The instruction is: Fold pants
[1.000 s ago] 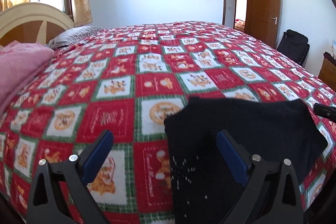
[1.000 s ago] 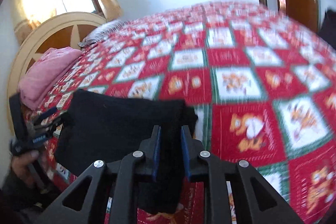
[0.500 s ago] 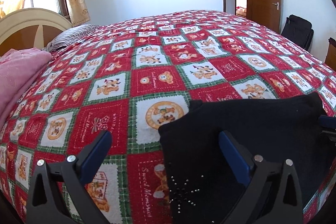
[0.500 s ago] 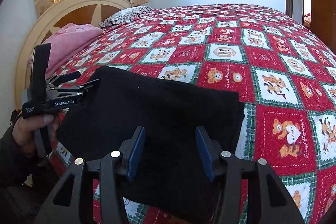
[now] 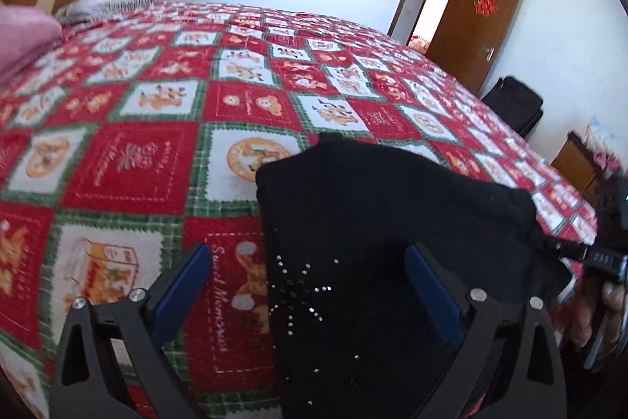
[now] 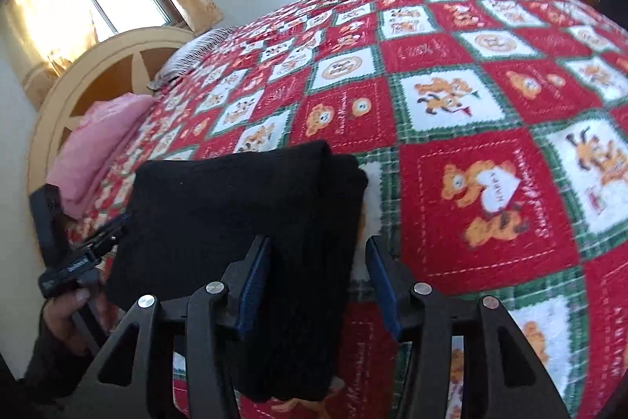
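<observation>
The black pants (image 5: 392, 203) lie folded into a thick rectangle on the red patchwork bedspread (image 5: 137, 163), close to the bed's near edge. A star of small studs (image 5: 298, 293) shows on the cloth. My left gripper (image 5: 304, 258) is open wide above the pants' left edge, with nothing pressed between its blue pads. In the right wrist view the same pants (image 6: 235, 191) show stacked layers. My right gripper (image 6: 318, 246) is open over their right-hand fold, pads clear of the cloth. Each gripper appears in the other view: the left gripper (image 6: 78, 250), the right gripper (image 5: 581, 254).
A pink folded blanket (image 6: 98, 144) and a striped pillow (image 6: 188, 57) sit by the arched headboard (image 6: 98, 73). A brown door (image 5: 479, 26), a black bag (image 5: 514, 105) and a wooden cabinet (image 5: 577, 160) stand beyond the bed. A hand (image 6: 66, 317) holds the left gripper.
The right jaws, shut on the pants' fold a second ago, have opened and let it go. Both grippers have sunk toward the bed and rolled.
</observation>
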### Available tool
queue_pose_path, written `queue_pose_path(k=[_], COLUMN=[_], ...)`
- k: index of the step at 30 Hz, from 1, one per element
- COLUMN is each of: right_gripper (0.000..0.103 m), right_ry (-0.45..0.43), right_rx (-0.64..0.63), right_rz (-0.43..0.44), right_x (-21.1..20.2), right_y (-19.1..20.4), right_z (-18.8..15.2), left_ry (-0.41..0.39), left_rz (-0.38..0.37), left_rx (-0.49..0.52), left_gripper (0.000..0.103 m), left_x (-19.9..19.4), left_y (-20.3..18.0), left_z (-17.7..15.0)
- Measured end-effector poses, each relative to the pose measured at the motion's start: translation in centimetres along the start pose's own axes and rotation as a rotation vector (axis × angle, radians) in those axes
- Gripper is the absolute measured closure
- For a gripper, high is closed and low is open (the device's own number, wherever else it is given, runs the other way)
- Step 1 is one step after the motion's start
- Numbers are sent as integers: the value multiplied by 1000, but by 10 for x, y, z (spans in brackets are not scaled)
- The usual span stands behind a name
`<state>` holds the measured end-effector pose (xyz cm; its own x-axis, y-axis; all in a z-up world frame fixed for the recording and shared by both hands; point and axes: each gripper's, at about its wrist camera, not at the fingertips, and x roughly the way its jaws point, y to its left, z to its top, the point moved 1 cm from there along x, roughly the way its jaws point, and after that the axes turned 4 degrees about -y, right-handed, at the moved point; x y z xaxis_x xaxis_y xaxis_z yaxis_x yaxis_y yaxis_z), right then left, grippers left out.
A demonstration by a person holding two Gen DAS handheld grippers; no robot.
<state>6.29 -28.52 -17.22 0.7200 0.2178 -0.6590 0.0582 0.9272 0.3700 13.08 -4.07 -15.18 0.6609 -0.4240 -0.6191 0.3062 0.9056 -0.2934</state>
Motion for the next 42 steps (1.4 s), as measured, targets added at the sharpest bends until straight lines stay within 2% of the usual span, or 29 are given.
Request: queue_pose_path(k=[4, 7, 9, 10, 12, 14, 16, 18, 20, 24, 28, 33, 36, 42], right_gripper=[51, 51, 56, 58, 67, 70, 71, 73, 74, 75, 76, 76, 76, 76], right_ry=[15, 18, 20, 21, 21, 21, 17, 3, -5, -54, -48, -18, 2, 39], right_rx=[68, 83, 108, 112, 115, 118, 99, 87, 77, -24, -77, -151, -181, -259], right_rz=[88, 105, 123, 129, 149, 171, 161, 160, 157, 162, 180, 227, 250, 319], right_x=[6, 7, 7, 7, 6, 5, 5, 1, -1, -18, -20, 2, 18, 66], right_y=[-6, -8, -10, -11, -10, -8, -5, -1, 2, 32, 53, 86, 103, 159], right_z=[-2, -3, -2, -3, -4, -3, -4, -2, -2, 6, 16, 36, 46, 73], left_ry=[-11, -13, -8, -4, 8, 9, 5, 7, 4, -20, -64, -125, -148, -175], left_rz=[-25, -39, -54, -69, -112, -129, -127, -147, -151, -153, -149, -87, -25, 97], left_rx=[-9, -30, -27, -29, -52, -66, -59, -70, -70, -82, -103, -134, -127, -165], left_gripper=[3, 5, 21, 25, 42, 45, 56, 78, 86, 89, 90, 90, 90, 90], left_x=[4, 5, 3, 1, 0, 0, 0, -3, -7, -18, -41, -65, -78, -103], left_y=[1, 3, 3, 3, 4, 5, 5, 5, 4, 5, 17, 45, 64, 112], left_z=[1, 2, 2, 1, -1, -3, -4, -3, -2, 1, 12, 28, 37, 34])
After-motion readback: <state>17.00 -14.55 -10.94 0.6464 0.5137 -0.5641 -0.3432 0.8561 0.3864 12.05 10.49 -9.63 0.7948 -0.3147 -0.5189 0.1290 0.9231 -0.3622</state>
